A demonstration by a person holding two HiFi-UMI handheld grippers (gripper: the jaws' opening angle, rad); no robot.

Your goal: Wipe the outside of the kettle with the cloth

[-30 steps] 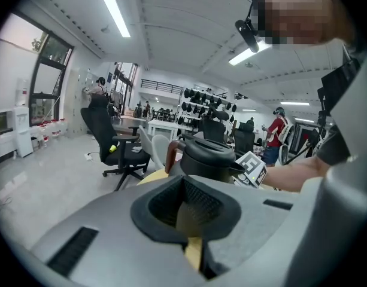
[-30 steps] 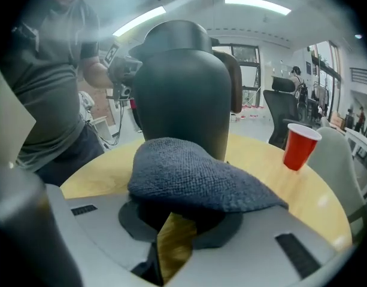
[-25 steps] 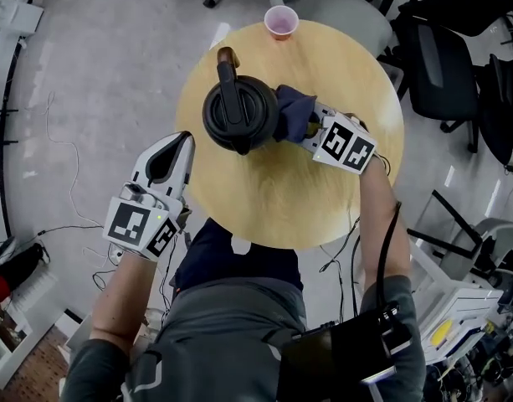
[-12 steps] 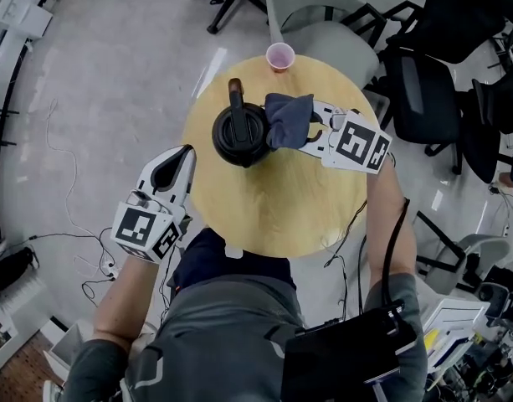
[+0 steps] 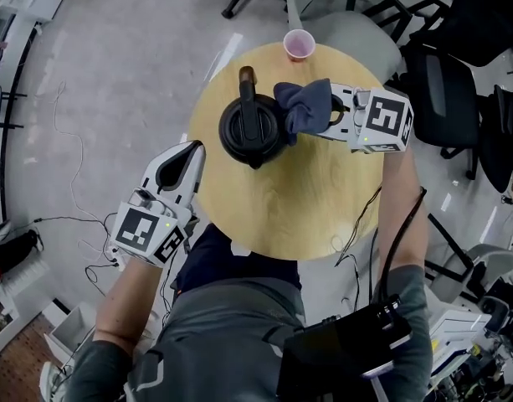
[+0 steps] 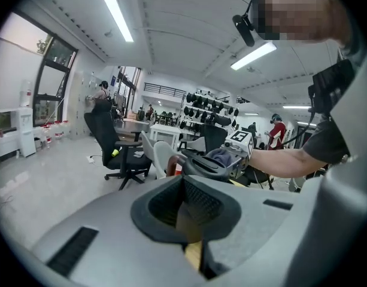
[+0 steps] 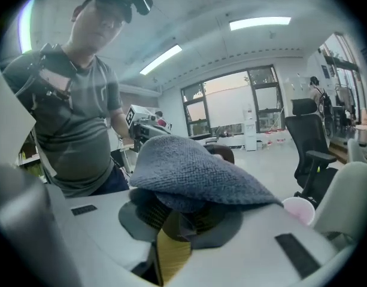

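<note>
The right gripper point(image 5: 333, 115) is clamped shut on a bunched dark blue terry cloth point(image 5: 302, 107). The cloth drapes over its jaws and lies against the right flank of a round black kettle point(image 5: 250, 130), probably so that fabric rather than plastic meets the wall. The kettle stands upright on the far half of a round pale wooden table point(image 5: 298, 212). Its top handle runs lengthwise away from the person (brown end farthest), and the spout seems to face the person. The left gripper point(image 5: 187, 159), jaws together and empty, hovers at the table's near left edge, apart from the kettle.
</note>
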